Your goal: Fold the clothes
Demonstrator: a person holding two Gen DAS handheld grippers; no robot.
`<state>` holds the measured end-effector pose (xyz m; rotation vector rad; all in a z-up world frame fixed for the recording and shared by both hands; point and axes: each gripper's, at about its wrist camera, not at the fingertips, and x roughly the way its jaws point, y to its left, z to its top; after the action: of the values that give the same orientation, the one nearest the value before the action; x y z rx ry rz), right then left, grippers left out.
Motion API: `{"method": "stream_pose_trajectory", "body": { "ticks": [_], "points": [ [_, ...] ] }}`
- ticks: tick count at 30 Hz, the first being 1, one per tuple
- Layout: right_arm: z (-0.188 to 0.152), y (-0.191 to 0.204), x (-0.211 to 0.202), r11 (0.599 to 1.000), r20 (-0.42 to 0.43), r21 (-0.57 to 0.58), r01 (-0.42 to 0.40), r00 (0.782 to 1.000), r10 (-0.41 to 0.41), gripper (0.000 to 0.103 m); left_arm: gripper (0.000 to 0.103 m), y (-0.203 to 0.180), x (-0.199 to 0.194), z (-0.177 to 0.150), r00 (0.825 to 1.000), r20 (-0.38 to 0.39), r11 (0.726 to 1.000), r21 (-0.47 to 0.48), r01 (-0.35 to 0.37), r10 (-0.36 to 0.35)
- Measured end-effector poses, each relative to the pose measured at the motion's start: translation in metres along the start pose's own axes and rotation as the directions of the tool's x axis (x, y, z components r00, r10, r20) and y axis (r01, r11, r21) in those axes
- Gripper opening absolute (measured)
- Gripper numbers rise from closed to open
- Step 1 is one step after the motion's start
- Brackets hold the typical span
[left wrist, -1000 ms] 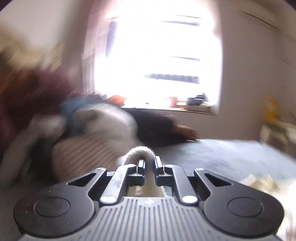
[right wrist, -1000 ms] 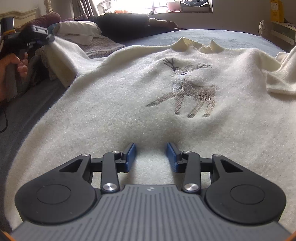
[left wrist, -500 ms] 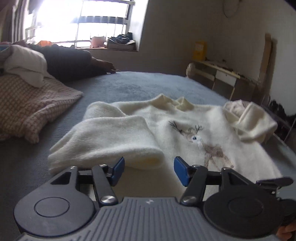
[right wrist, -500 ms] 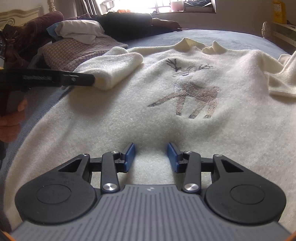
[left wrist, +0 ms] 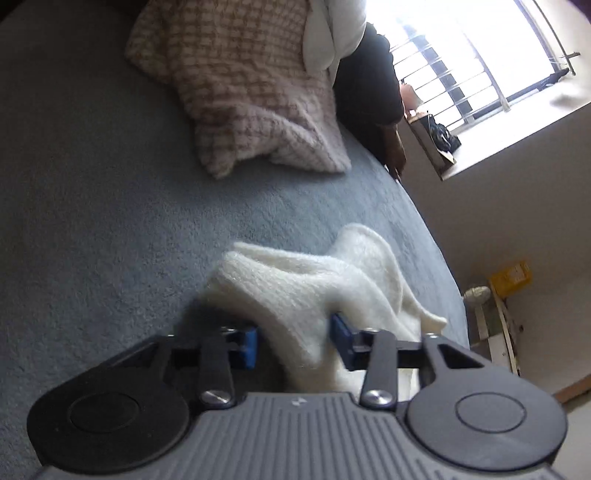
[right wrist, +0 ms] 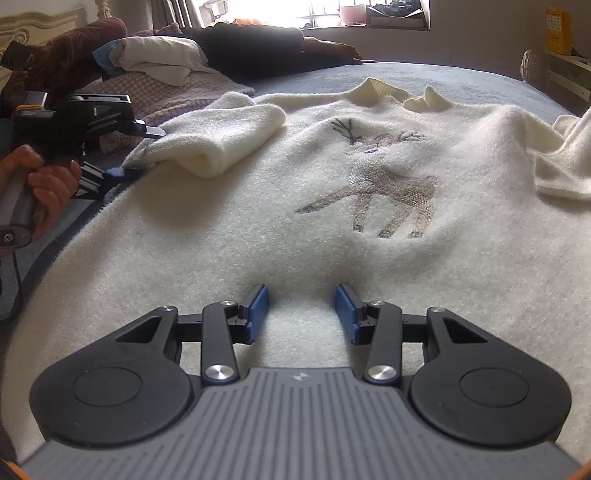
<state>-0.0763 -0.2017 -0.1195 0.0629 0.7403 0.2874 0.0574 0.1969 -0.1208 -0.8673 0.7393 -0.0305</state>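
One sleeve (right wrist: 221, 144) lies folded over the sweater (right wrist: 332, 229), spread face-up on the bed (left wrist: 110, 221). Left claw (left wrist: 293, 345) straddles that sleeve's fold, seemingly not pinching. Right claw (right wrist: 302, 312) rests wide near the hem. Other sleeve (right wrist: 565, 166) bunched; body unfolded.

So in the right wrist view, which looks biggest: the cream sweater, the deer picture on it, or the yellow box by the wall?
1. Cream sweater, fills most of the view.
2. Deer picture.
3. Yellow box, though it is far off, so its real size is unsure.
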Motion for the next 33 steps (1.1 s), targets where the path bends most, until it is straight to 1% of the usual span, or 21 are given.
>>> {"method": "stream_pose_trajectory", "body": {
  "ticks": [1,2,3,5,6,7,9,11,13,15,19,21,23,24,25,26,29,30,31,32,33],
  "points": [
    [0.000,0.000,0.000,1.000,0.001,-0.001,0.001,1.000,-0.001,0.041,0.027,-0.009,-0.003,-0.001,0.999,0.040,0.998,0.058,-0.024,0.021],
    [0.000,0.000,0.000,1.000,0.002,-0.002,0.001,1.000,-0.001,0.041,0.012,-0.021,-0.010,-0.003,0.995,0.093,0.989,0.139,-0.044,0.031],
    [-0.001,0.000,0.000,1.000,0.004,-0.003,0.002,1.000,-0.002,0.041,0.010,-0.031,-0.019,-0.005,0.988,0.149,0.975,0.213,-0.069,0.037],
    [-0.001,0.001,0.000,1.000,0.006,-0.006,0.003,1.000,-0.003,0.041,0.010,-0.049,-0.044,-0.004,0.958,0.284,0.940,0.316,-0.132,0.039],
    [-0.001,0.001,0.000,1.000,0.007,-0.007,0.003,1.000,-0.003,0.041,0.010,-0.057,-0.059,-0.002,0.934,0.356,0.918,0.357,-0.170,0.034],
    [-0.001,0.001,0.000,1.000,0.008,-0.008,0.004,1.000,-0.004,0.041,0.010,-0.060,-0.078,0.003,0.893,0.449,0.901,0.374,-0.220,0.032],
    [-0.001,0.001,0.000,1.000,0.009,-0.008,0.003,1.000,-0.003,0.041,0.010,-0.059,-0.113,0.013,0.791,0.610,0.868,0.370,-0.331,0.042],
    [-0.001,0.001,0.001,1.000,0.009,-0.011,0.003,1.000,-0.003,0.042,0.010,-0.033,-0.110,0.025,0.779,0.612,0.851,0.331,-0.407,0.134],
    [0.000,0.002,0.001,1.000,0.010,-0.014,0.003,1.000,-0.003,0.043,0.010,-0.006,-0.108,0.037,0.759,0.610,0.826,0.293,-0.481,0.226],
    [0.000,0.002,0.002,1.000,0.010,-0.016,0.003,1.000,-0.003,0.044,0.011,0.020,-0.105,0.049,0.732,0.604,0.793,0.256,-0.553,0.315],
    [0.001,0.004,0.002,1.000,0.005,-0.026,0.005,1.000,-0.005,0.044,0.011,0.074,-0.099,0.073,0.663,0.572,0.714,0.182,-0.676,0.482],
    [0.002,0.004,0.002,1.000,0.003,-0.027,0.003,1.000,-0.003,0.044,0.018,0.103,-0.094,0.077,0.698,0.471,0.744,0.122,-0.657,0.539],
    [0.002,0.003,0.002,1.000,0.002,-0.025,0.001,1.000,-0.001,0.044,0.029,0.120,-0.103,0.080,0.693,0.461,0.768,0.039,-0.639,0.554],
    [0.002,0.003,0.002,1.000,0.003,-0.025,0.001,1.000,-0.001,0.044,0.036,0.127,-0.109,0.083,0.676,0.477,0.765,0.011,-0.643,0.562],
    [0.002,0.003,0.002,1.000,0.003,-0.024,0.001,1.000,-0.001,0.044,0.036,0.130,-0.115,0.086,0.653,0.494,0.754,-0.006,-0.657,0.574],
    [0.001,0.003,0.003,1.000,0.003,-0.024,0.001,1.000,-0.001,0.045,0.034,0.132,-0.120,0.091,0.616,0.513,0.728,-0.025,-0.685,0.598],
    [0.001,0.004,0.003,1.000,0.003,-0.025,0.000,1.000,0.000,0.045,0.031,0.131,-0.140,0.104,0.490,0.571,0.636,-0.075,-0.768,0.659],
    [0.001,0.004,0.003,1.000,0.003,-0.025,0.001,1.000,-0.001,0.045,0.031,0.124,-0.147,0.103,0.476,0.594,0.632,-0.071,-0.772,0.648],
    [0.001,0.004,0.003,1.000,0.002,-0.025,0.001,1.000,-0.001,0.045,0.031,0.116,-0.153,0.101,0.471,0.616,0.633,-0.058,-0.772,0.632],
    [0.001,0.004,0.003,1.000,0.002,-0.025,0.001,1.000,-0.001,0.045,0.031,0.103,-0.154,0.095,0.510,0.628,0.658,-0.005,-0.753,0.588],
    [0.002,0.004,0.003,1.000,0.001,-0.025,0.001,1.000,-0.001,0.045,0.033,0.088,-0.150,0.086,0.578,0.620,0.696,0.070,-0.714,0.531]
  ]
}}
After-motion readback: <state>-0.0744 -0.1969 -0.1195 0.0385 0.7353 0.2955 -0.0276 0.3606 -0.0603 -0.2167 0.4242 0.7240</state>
